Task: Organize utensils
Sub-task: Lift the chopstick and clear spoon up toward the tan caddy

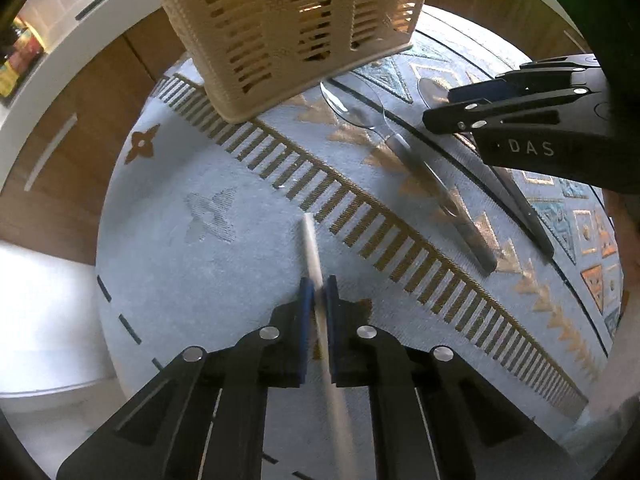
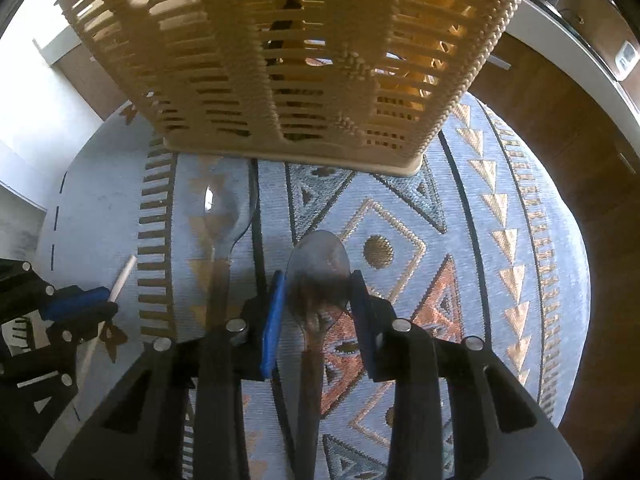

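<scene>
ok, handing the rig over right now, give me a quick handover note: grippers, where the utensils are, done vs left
Left gripper: shut on a thin white stick, above the patterned cloth.
Right gripper: jaws apart, either side of a spoon; the pads do not look pressed on it, so treat it as not gripped.
Second spoon lies on the cloth beside it, bowl toward the beige slotted caddy.
Caddy stands upright at the far side of the cloth; something dark shows through its slots, cannot tell what.
Done: stick picked up.
Left: drop the stick in the caddy, grip and load both spoons.
</scene>
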Action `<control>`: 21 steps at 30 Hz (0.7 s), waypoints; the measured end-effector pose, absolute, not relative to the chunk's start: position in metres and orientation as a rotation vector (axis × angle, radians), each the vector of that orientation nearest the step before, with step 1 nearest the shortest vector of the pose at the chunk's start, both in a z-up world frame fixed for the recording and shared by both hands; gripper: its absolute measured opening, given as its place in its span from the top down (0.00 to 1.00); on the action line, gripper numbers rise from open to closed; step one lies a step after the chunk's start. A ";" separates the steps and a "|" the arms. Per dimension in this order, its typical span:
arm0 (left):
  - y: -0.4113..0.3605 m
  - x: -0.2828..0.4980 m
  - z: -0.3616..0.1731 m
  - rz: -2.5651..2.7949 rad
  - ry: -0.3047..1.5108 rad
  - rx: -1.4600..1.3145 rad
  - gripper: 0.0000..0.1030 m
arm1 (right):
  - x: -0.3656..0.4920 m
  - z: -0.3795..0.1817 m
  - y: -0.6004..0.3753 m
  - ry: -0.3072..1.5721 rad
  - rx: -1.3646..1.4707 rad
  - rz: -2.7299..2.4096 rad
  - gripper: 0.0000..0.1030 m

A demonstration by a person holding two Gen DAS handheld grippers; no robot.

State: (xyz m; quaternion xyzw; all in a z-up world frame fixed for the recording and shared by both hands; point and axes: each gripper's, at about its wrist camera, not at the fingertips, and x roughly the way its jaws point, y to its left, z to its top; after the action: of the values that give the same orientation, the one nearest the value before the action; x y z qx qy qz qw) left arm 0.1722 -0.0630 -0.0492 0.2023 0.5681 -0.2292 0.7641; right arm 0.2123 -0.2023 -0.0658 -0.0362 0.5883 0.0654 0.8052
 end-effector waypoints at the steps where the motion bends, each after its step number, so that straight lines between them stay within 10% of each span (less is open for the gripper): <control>1: -0.062 0.172 -0.049 -0.496 1.229 0.427 0.97 | 0.211 -0.065 -0.204 1.258 -0.070 0.148 0.72; 21: -0.007 0.110 0.060 -0.504 0.580 -0.062 0.97 | 0.090 0.022 -0.246 0.881 0.195 0.407 0.72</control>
State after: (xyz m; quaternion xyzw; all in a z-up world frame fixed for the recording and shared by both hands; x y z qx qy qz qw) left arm 0.1100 -0.0070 0.0605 -0.0300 0.2828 -0.2458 0.9267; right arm 0.0895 -0.2459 0.0221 0.0936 0.4225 0.1953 0.8801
